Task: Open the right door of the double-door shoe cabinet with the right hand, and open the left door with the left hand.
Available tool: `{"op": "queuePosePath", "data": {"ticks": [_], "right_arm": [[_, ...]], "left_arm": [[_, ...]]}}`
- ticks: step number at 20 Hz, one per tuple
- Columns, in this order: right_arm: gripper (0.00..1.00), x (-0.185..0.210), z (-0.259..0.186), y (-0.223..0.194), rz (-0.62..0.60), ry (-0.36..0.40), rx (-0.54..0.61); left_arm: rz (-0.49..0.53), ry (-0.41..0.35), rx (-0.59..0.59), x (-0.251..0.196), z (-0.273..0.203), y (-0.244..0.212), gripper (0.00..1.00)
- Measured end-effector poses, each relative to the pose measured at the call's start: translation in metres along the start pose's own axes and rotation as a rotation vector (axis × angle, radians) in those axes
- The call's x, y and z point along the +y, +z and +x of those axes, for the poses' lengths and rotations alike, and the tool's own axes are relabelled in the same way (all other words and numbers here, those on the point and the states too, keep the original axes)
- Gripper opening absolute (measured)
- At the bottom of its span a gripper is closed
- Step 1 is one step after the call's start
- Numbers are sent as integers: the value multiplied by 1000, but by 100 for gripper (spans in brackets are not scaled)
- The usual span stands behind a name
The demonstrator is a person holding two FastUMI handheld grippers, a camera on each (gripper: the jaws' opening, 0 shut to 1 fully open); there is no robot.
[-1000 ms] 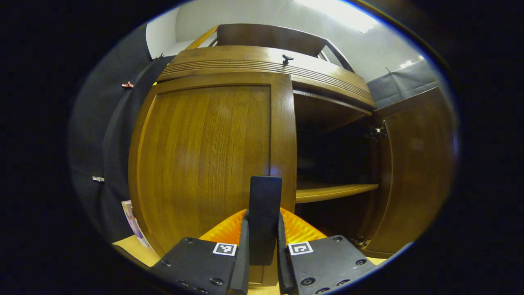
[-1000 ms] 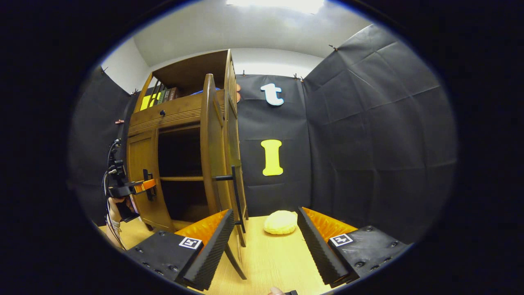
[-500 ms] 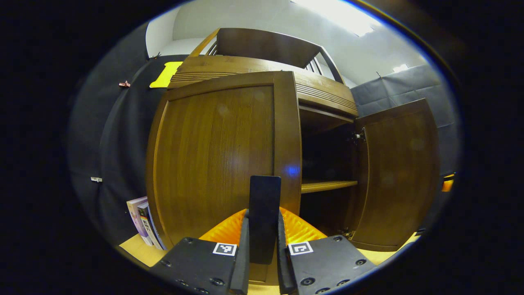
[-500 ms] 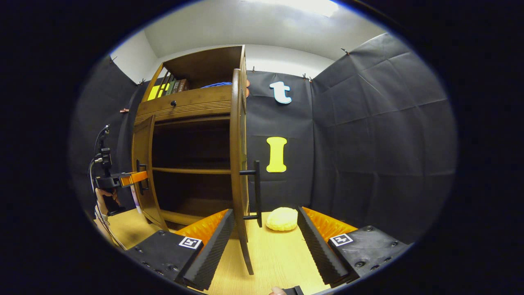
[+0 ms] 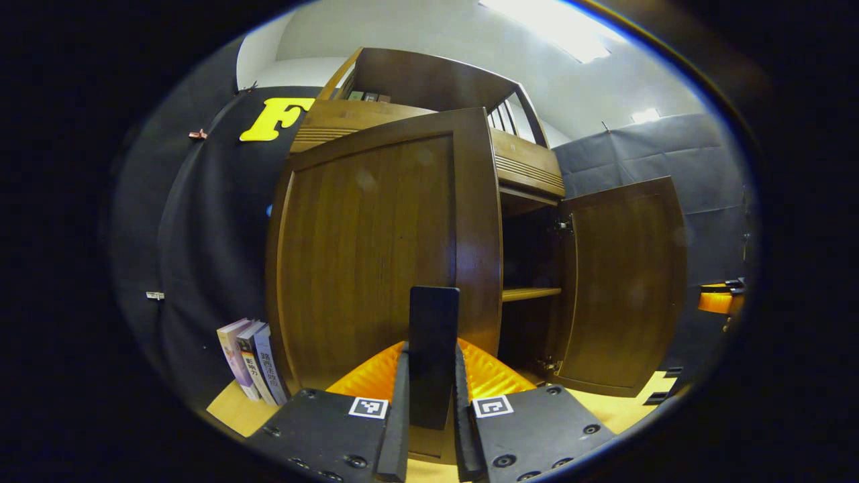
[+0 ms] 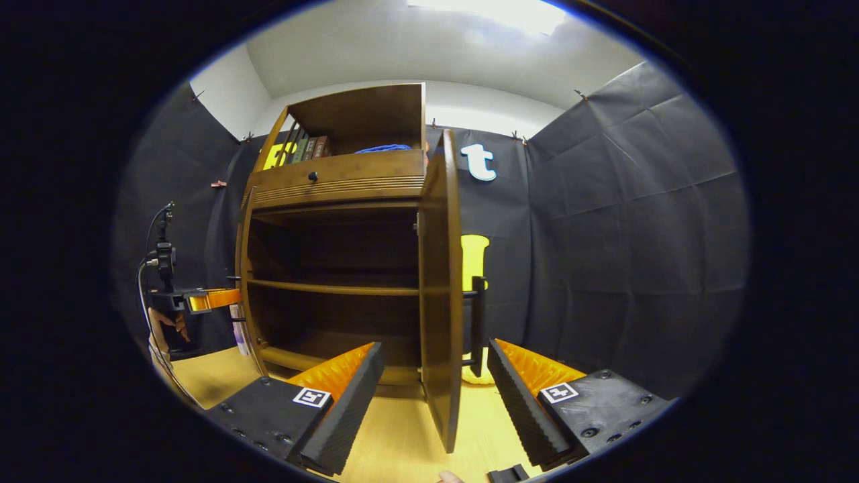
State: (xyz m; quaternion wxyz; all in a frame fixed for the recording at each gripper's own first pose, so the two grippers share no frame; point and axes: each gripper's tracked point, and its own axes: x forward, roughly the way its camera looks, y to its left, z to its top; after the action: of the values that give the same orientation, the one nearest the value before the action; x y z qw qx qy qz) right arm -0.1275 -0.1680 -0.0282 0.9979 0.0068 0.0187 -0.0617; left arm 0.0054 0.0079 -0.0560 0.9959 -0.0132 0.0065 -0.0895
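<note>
Two doors swung out on the shoe cabinet [image 6: 335,181], three books [image 5: 247,359] standing at its left side. Left gripper [image 5: 429,402] is clamped on the left door's handle [image 5: 433,355]. Right gripper [image 6: 435,396] gapes wide, the right door [image 6: 439,288] edge-on between its fingers, untouched.

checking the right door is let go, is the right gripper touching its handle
Apart. The right gripper view shows the right gripper open, the right door's handle standing beyond and between its fingers.

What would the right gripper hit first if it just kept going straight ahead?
Probably the right door: its edge stands on the line between the right gripper's open fingers. Depth is hard to judge, but nothing nearer shows.
</note>
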Motion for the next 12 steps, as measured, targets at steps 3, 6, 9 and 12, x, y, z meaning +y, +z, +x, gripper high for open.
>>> {"op": "queuePosePath", "data": {"ticks": [3,6,9,12], "right_arm": [[98,25,7,-1,-8,44,10],[97,47,12,-7,-11,92,26],[97,66,18,-12,-20,135,36],[96,75,28,-14,-37,157,41]], "left_arm": [[8,14,-10,11,-18,4,32],[22,36,-12,23,-35,5,32],[36,67,-14,34,-48,6,31],[37,96,-14,45,-61,7,29]]}}
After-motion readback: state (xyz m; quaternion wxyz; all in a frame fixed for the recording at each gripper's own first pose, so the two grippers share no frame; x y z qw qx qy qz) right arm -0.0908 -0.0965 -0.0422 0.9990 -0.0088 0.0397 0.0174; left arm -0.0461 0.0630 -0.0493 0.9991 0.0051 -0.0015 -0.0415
